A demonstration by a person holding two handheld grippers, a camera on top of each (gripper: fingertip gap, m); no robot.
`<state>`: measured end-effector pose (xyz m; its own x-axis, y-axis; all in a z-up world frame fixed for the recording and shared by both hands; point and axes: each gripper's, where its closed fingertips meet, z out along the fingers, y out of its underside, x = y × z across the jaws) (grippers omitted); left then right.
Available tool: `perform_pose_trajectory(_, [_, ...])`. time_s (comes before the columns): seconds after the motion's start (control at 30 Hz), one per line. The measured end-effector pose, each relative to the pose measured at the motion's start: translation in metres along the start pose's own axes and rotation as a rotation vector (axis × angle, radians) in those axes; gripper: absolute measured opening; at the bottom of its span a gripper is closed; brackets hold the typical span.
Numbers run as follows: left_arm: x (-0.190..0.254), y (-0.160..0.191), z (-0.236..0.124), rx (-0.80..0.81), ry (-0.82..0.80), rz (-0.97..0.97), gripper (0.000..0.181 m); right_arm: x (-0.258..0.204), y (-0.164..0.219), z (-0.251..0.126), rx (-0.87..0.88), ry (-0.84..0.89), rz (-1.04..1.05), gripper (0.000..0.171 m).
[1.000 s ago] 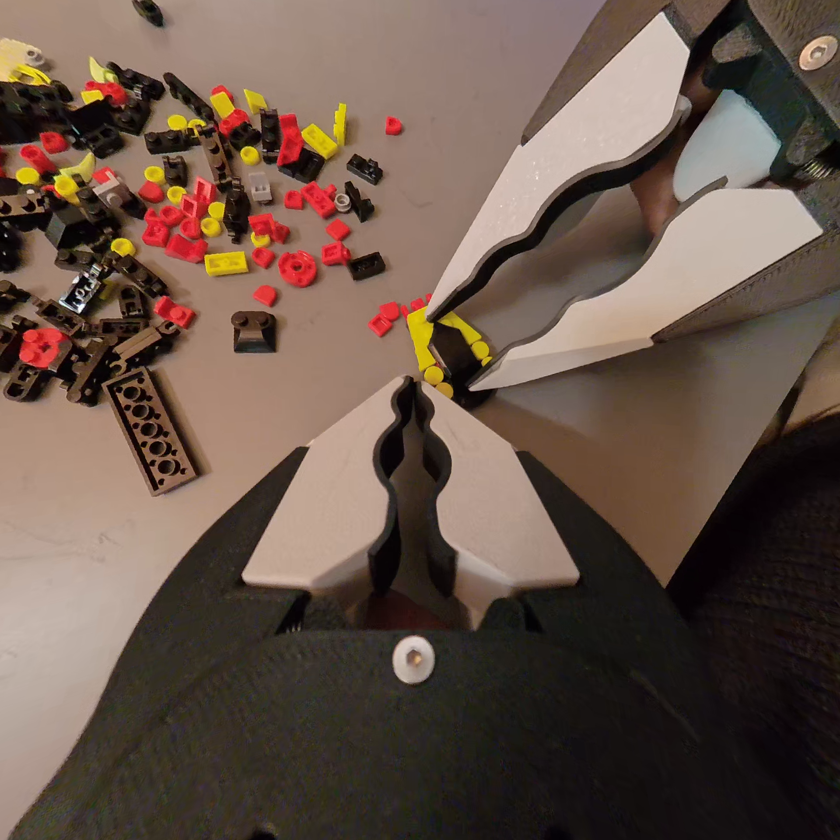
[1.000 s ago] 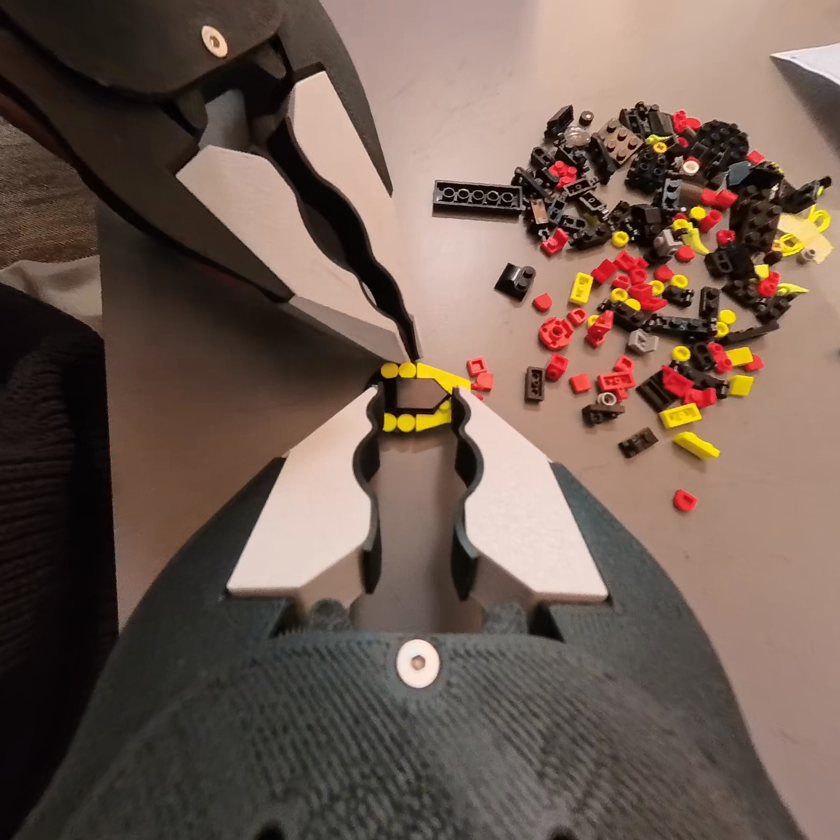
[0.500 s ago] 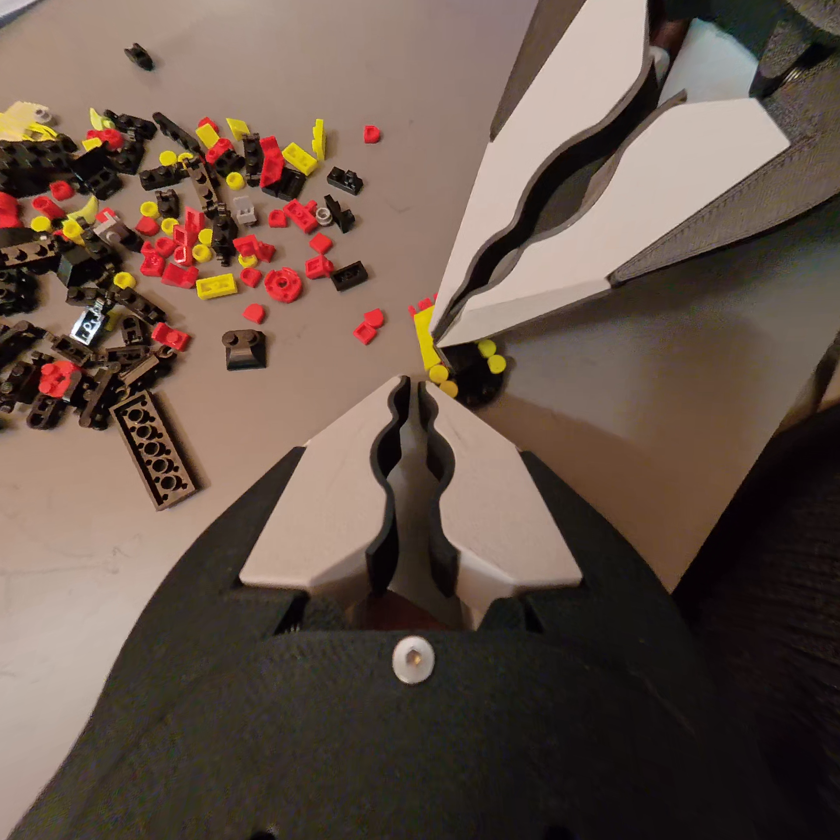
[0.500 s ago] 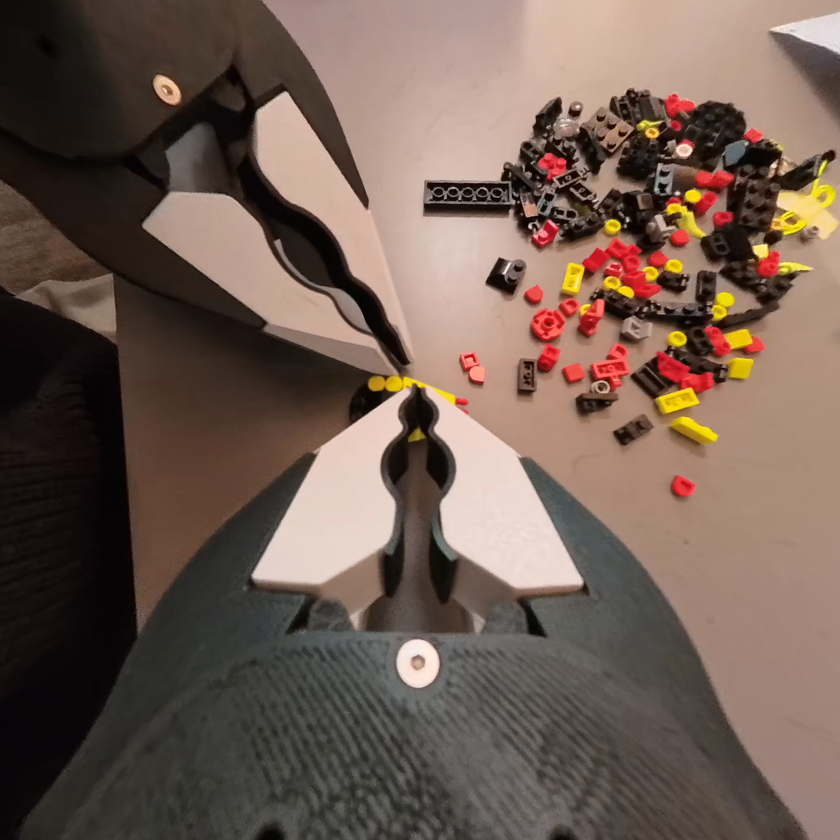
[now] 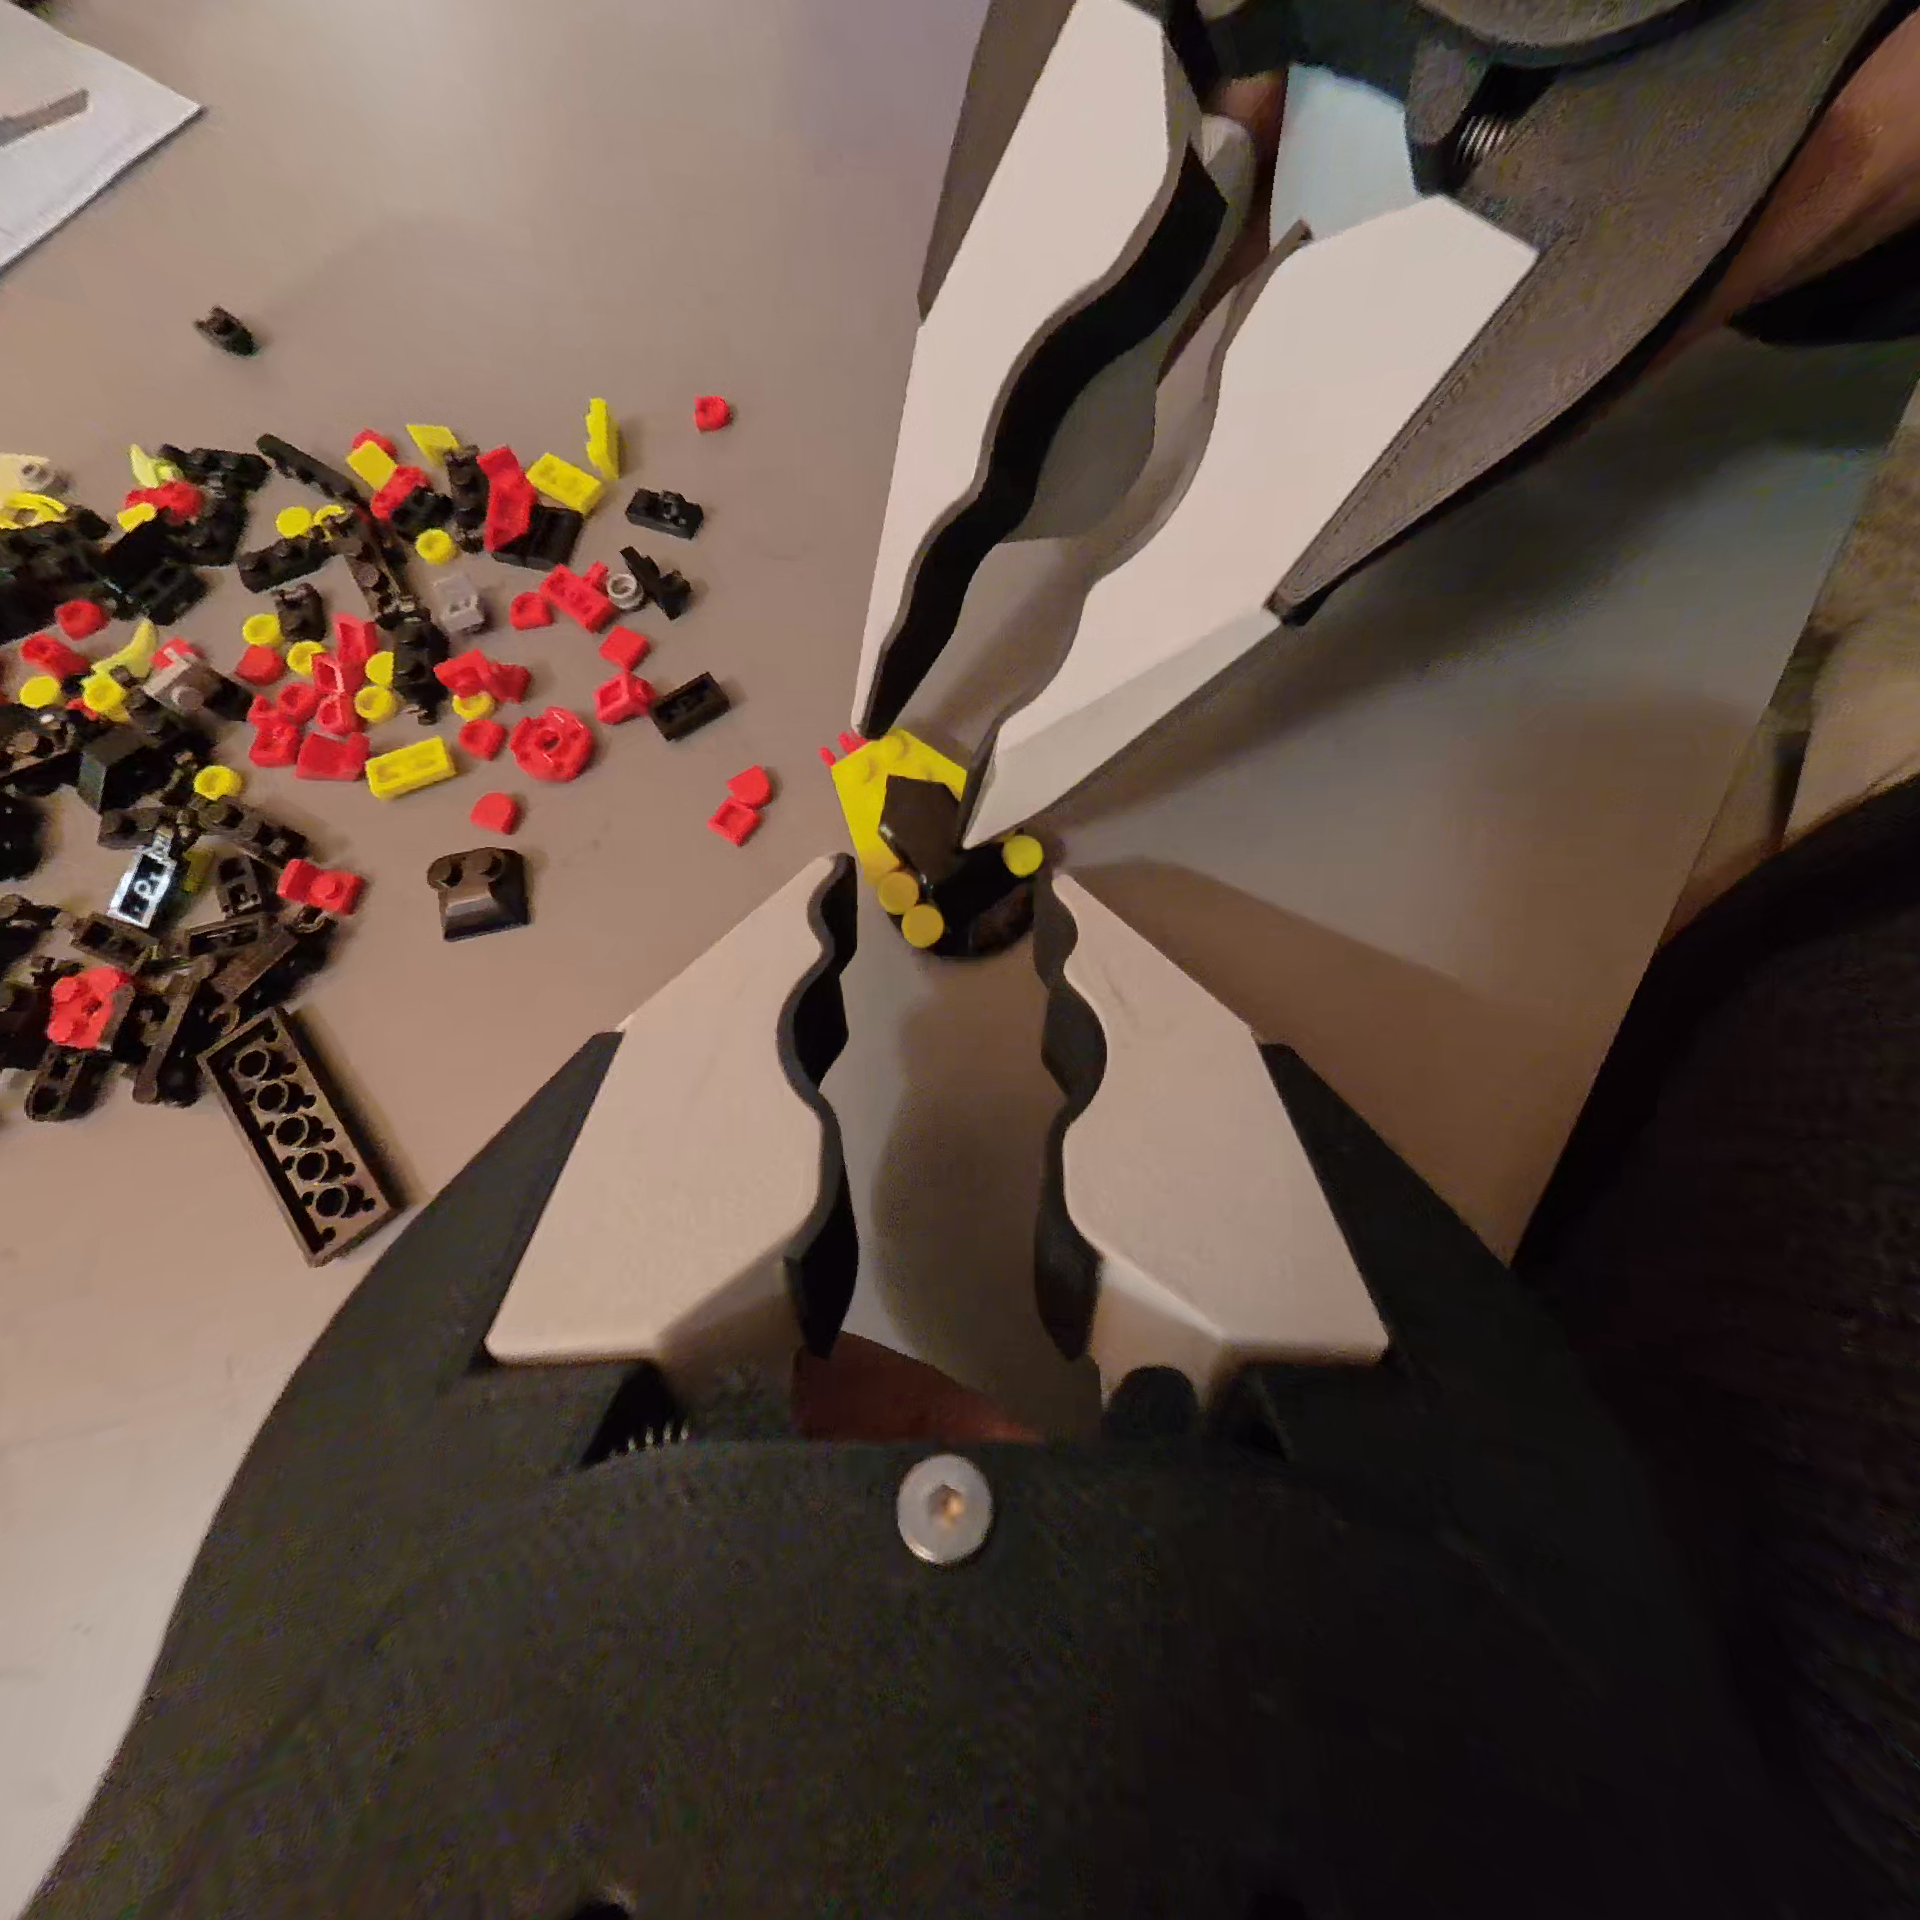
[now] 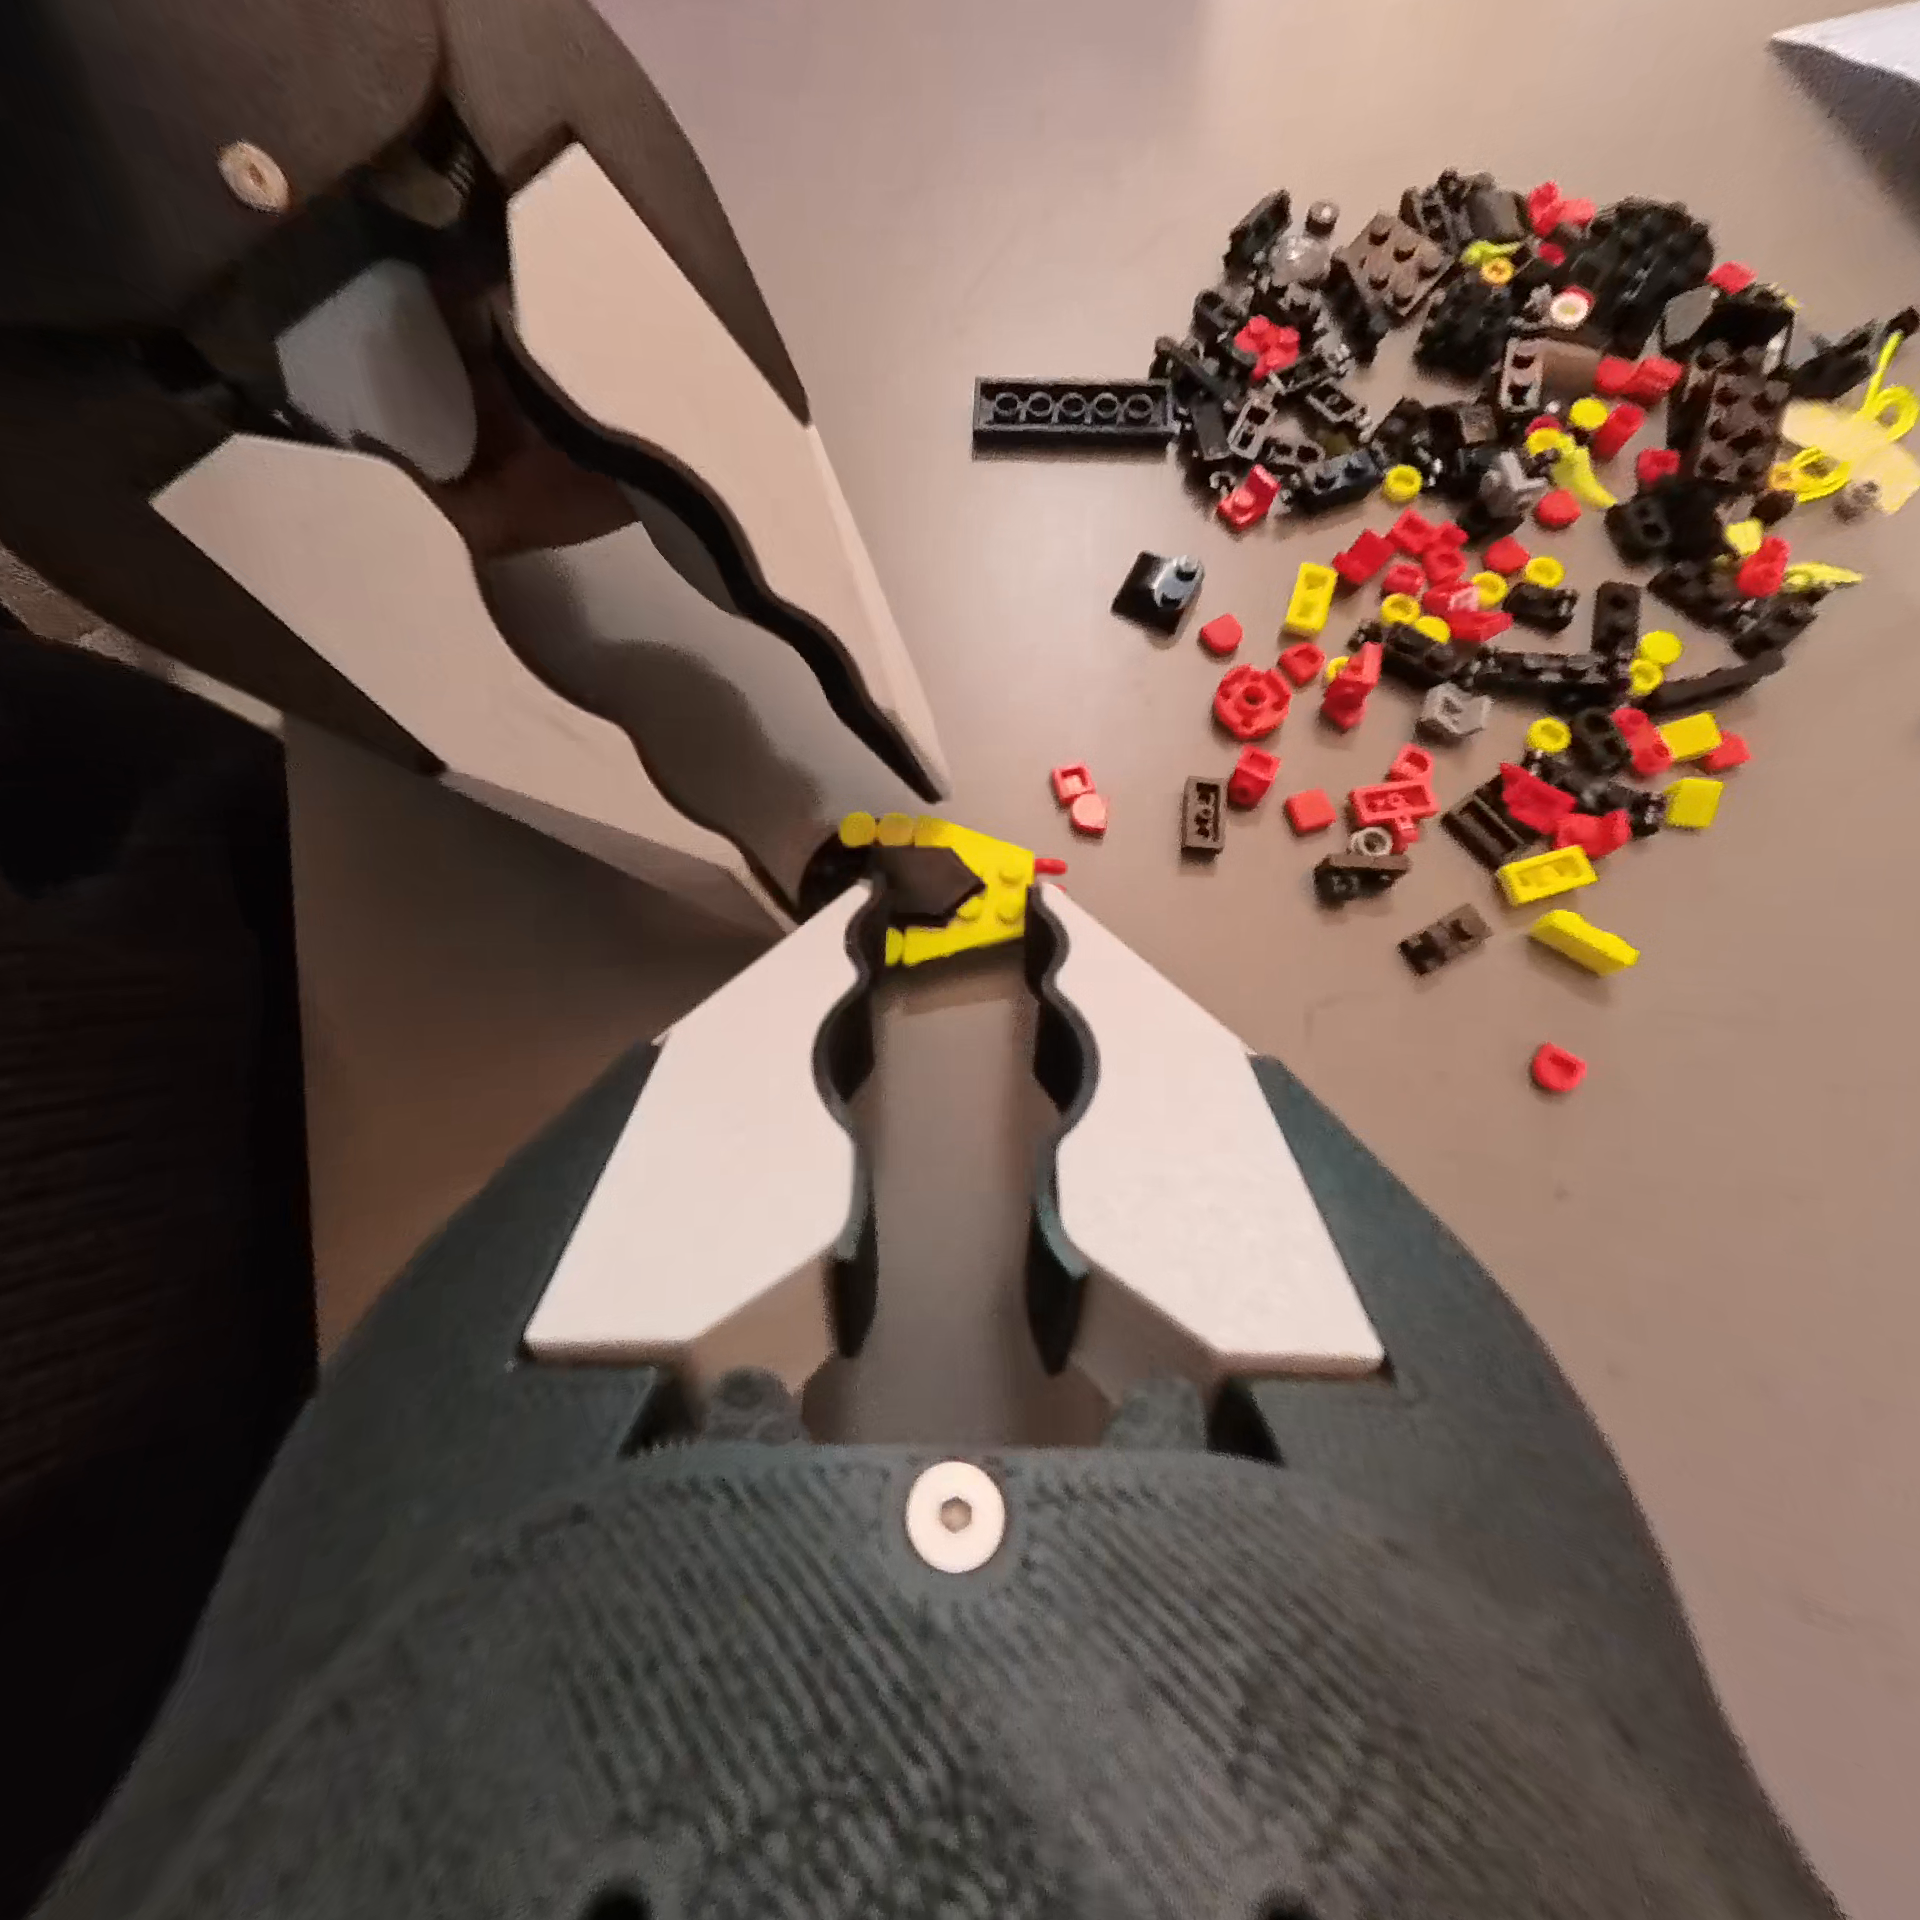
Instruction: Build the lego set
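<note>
While most pieces lie unsorted, the build stands early: one small yellow-and-black assembly [image 5: 914, 831] exists, everything else is left to do.

Left gripper [image 5: 940, 899]: jaws moderately apart, tips flanking the near end of the assembly; contact cannot be told.

Right gripper [image 6: 951, 899]: jaws narrowly apart, tips bracketing the assembly's yellow plate, apparently pinching it.

Ahead and left of the left gripper: a black slope brick [image 5: 480, 891], a long black plate [image 5: 299, 1138], then the loose pile of red, yellow and black parts [image 5: 312, 644] on the grey table [image 5: 623, 208]. Farthest: a paper sheet [image 5: 62, 145].
</note>
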<state>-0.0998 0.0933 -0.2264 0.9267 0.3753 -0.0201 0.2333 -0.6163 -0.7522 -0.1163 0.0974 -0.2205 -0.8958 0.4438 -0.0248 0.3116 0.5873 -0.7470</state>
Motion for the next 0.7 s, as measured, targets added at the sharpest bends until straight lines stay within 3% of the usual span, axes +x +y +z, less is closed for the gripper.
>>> perform_pose_trajectory(0.03, [0.0,0.001,0.001,-0.01,-0.005,0.002,0.031,-0.001,-0.001,0.001,0.003,0.002,-0.008,0.024])
perform_pose_trajectory(0.3, [-0.005,0.004,0.0,-0.022,0.0,-0.02,0.031,-0.001,0.002,-0.002,-0.016,-0.023,0.019,0.023])
perform_pose_trajectory(0.4, [-0.011,0.006,-0.003,-0.018,-0.015,-0.009,0.029,-0.004,0.002,-0.009,0.006,-0.053,-0.007,0.006])
perform_pose_trajectory(0.7, [-0.006,0.002,-0.003,0.006,0.007,0.035,0.032,0.005,0.009,0.002,-0.023,0.015,-0.063,0.045])
